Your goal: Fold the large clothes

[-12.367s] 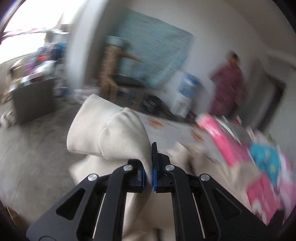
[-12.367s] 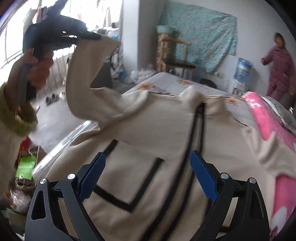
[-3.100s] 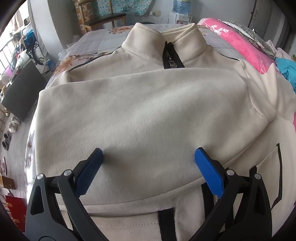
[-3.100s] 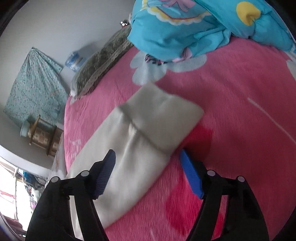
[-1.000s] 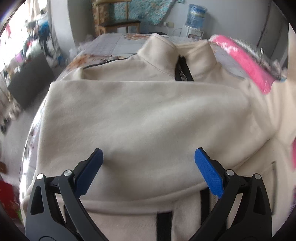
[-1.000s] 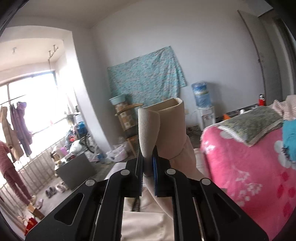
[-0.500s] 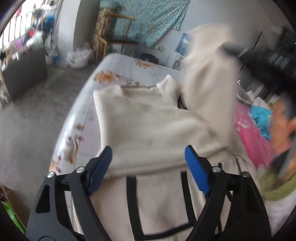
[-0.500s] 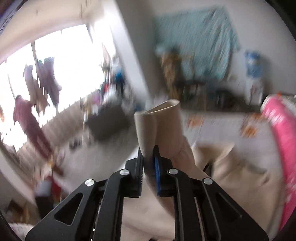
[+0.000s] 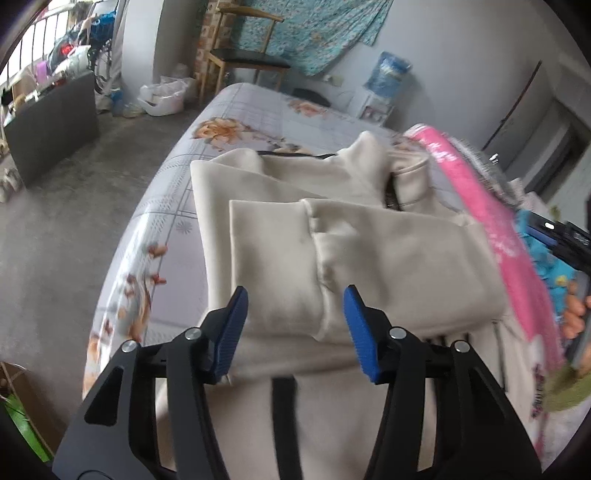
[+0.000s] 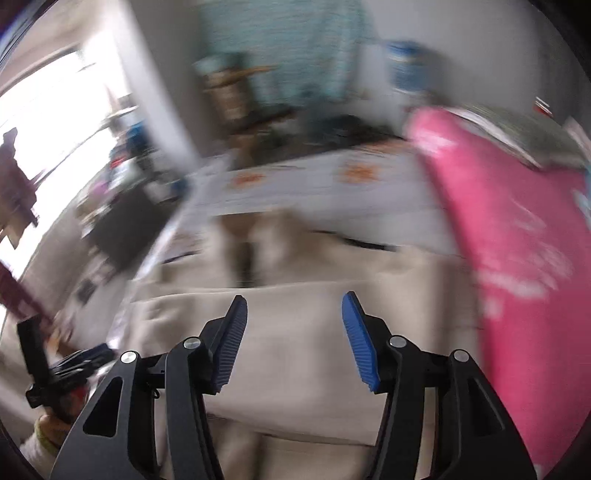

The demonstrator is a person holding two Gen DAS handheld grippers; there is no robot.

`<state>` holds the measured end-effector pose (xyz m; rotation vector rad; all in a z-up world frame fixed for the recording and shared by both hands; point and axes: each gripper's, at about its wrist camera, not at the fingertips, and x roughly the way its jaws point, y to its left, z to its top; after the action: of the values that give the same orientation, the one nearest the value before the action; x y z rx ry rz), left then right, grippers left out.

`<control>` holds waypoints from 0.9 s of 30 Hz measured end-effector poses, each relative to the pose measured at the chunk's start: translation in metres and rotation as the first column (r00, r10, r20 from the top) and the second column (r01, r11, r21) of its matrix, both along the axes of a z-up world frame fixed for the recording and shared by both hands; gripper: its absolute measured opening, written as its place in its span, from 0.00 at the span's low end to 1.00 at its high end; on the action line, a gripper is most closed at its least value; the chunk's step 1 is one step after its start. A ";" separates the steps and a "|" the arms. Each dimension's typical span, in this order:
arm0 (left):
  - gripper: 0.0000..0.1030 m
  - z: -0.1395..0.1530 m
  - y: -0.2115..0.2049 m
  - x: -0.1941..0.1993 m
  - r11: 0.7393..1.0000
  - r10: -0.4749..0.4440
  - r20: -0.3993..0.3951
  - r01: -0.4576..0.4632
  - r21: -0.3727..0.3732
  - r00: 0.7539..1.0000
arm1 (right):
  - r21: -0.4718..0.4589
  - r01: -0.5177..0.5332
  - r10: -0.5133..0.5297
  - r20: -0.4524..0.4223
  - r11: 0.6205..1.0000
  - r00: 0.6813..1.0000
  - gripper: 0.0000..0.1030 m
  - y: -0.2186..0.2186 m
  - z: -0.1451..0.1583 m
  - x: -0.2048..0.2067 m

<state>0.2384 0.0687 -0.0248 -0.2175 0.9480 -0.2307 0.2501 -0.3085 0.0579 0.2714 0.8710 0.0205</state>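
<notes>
Left wrist view: cream jacket (image 9: pixel 332 236) lies on bed (image 9: pixel 173 206) near its left edge, sleeves folded across. Left gripper (image 9: pixel 295 325) closing, empty; right gripper (image 10: pixel 293 332) opening, empty, above jacket.

Grey floor (image 9: pixel 74 206), pale grey walls (image 9: pixel 461 51). Teal patterned cloth (image 9: pixel 317 33) hung on the far wall, wooden chair (image 9: pixel 243 55) below it, blue water bottle (image 9: pixel 391 74) to its right. Dark cabinet (image 9: pixel 51 125) left; bright window (image 10: pixel 55 107), daylight. Floral bed sheet (image 9: pixel 236 122).
</notes>
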 end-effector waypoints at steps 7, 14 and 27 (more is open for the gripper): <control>0.34 -0.022 -0.008 0.017 0.998 0.004 -0.049 -0.001 0.060 0.999 | 0.088 0.136 -0.119 -0.176 0.987 0.977 0.50 -0.072 -0.075 0.030; 0.33 -0.022 -0.008 0.016 0.998 -0.003 -0.050 0.006 0.056 0.999 | 0.015 0.075 -0.071 -0.186 0.997 0.980 0.24 -0.051 -0.098 0.060; 0.33 -0.021 -0.009 0.018 0.998 -0.003 -0.065 0.007 0.065 0.998 | -0.319 -0.422 0.360 -0.236 0.849 0.902 0.54 0.031 -0.085 -0.061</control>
<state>0.2562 0.0599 -0.0460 -0.1637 1.0190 -0.1982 0.1893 -0.2770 -0.0270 -0.2638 1.0687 0.2199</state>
